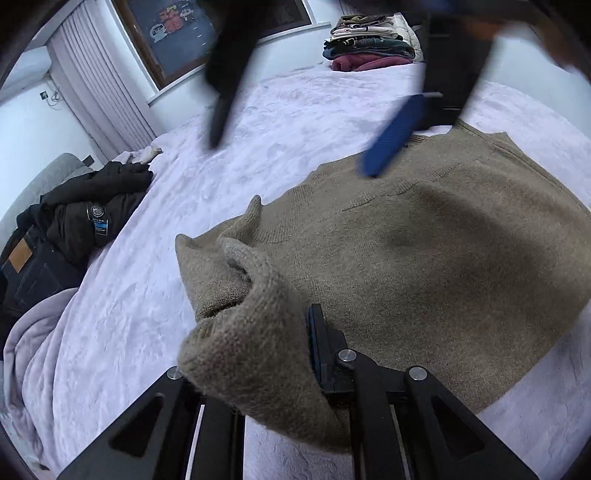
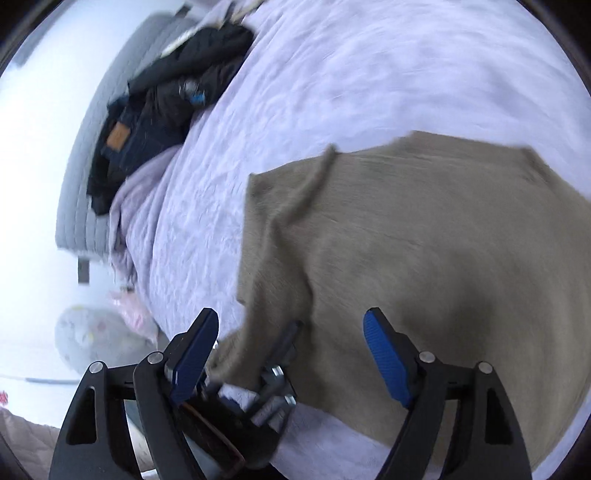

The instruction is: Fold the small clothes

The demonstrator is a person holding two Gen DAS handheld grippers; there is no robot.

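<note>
Left gripper (image 1: 295, 354) is right up against its own lens, pointing steeply down at the bed, jaws pinched nearly closed on a thick rolled edge of the olive-brown knitted sweater (image 1: 424, 258). That bunched bit of knit is lifted off the pale lilac fleece bedcover (image 1: 155, 295) and hides most of one finger; only the blue pad of the other shows.

Right gripper (image 2: 291, 350) is also angled steeply down, jaws spread wide with nothing between the blue ribbed pads (image 2: 388, 365). They hang over the near edge of the sweater without touching it. In the left wrist view the right gripper comes in from the top, blurred, one dark finger over bare bedcover and one blue pad over the far part of the sweater.

Sweater itself lies mostly flat across the middle of the bed, apart from the lifted corner in the left jaws.

For labels: the heap of dark clothes (image 1: 74, 229) at the left edge of the bed has jeans with a tan leather patch (image 1: 20, 254) and a black jacket with a round badge and a blue tag, but the writing is too small to read. A stack of folded clothes (image 1: 369, 40) sits at the far edge. The dark framed picture (image 1: 177, 29) on the wall has cartoonish shapes, nothing legible.
</note>
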